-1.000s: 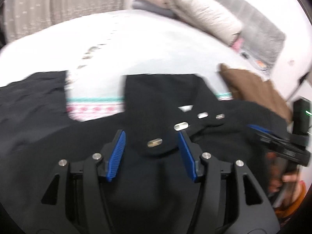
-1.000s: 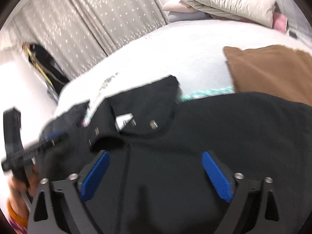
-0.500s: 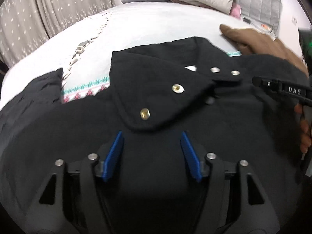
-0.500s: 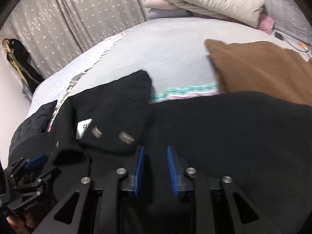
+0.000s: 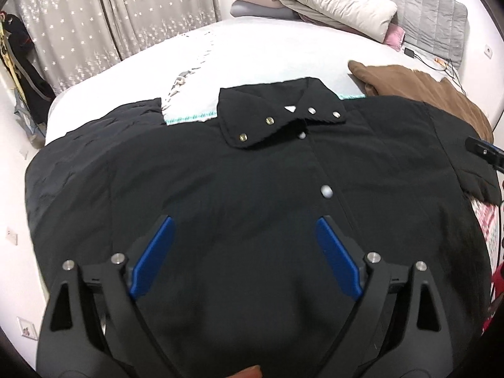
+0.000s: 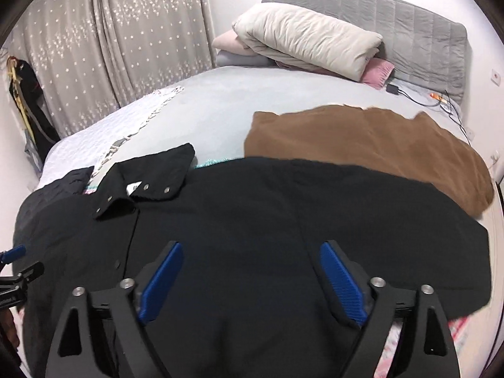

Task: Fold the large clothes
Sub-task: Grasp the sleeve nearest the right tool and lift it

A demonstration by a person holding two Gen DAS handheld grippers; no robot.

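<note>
A large black jacket [image 5: 236, 182] with snap buttons lies spread front-up on the bed, collar [image 5: 277, 119] toward the far side. It also fills the right wrist view [image 6: 267, 214]. My left gripper [image 5: 245, 220] is open and empty above the jacket's chest, left of the button line. My right gripper [image 6: 249, 245] is open and empty above the jacket's right half. The right gripper's tip shows at the right edge of the left wrist view [image 5: 485, 152]; the left gripper's tip shows at the left edge of the right wrist view [image 6: 15, 267].
A brown garment [image 6: 378, 148] lies on the bed beside the jacket's right shoulder. Folded bedding and pillows [image 6: 308, 41] sit by the grey headboard [image 6: 425, 44]. Curtains [image 6: 110, 47] hang at the back left. A charger cable [image 6: 419, 94] lies near the headboard.
Both grippers pulled back and up from the jacket. The right gripper, shut half a second ago, has opened wide; the left has opened wider. The jacket now lies flatter.
</note>
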